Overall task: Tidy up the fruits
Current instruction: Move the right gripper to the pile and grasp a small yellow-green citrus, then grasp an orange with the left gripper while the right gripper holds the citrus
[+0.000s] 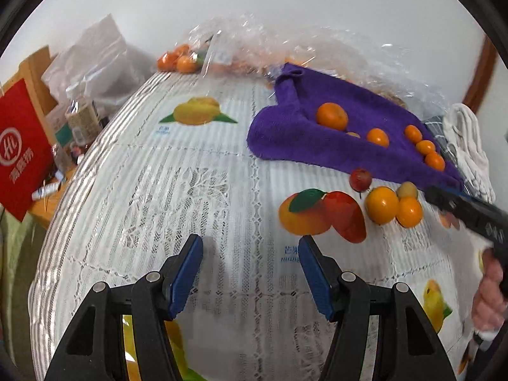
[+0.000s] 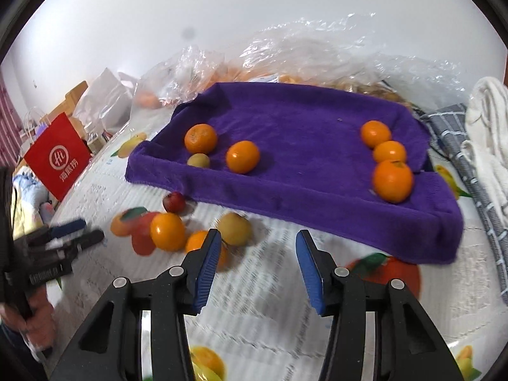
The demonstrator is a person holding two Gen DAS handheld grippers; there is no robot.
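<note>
A purple towel (image 2: 301,158) lies on the table with a row of three oranges (image 2: 389,154) at its right and two oranges (image 2: 243,156) plus a small green fruit (image 2: 198,160) at its left. The towel also shows in the left wrist view (image 1: 317,133). In front of the towel lie loose fruits: an orange (image 2: 167,231), a yellow-green fruit (image 2: 234,228), a second orange (image 2: 197,241) and a small red fruit (image 2: 174,201). My right gripper (image 2: 257,265) is open and empty, just right of them. My left gripper (image 1: 250,273) is open and empty above the tablecloth.
A fruit-print white tablecloth (image 1: 190,190) covers the table. Clear plastic bags holding more oranges (image 2: 285,63) stand behind the towel. A red paper bag (image 2: 58,157) and clutter are at the left. White and grey checked cloths (image 2: 476,146) lie at the right.
</note>
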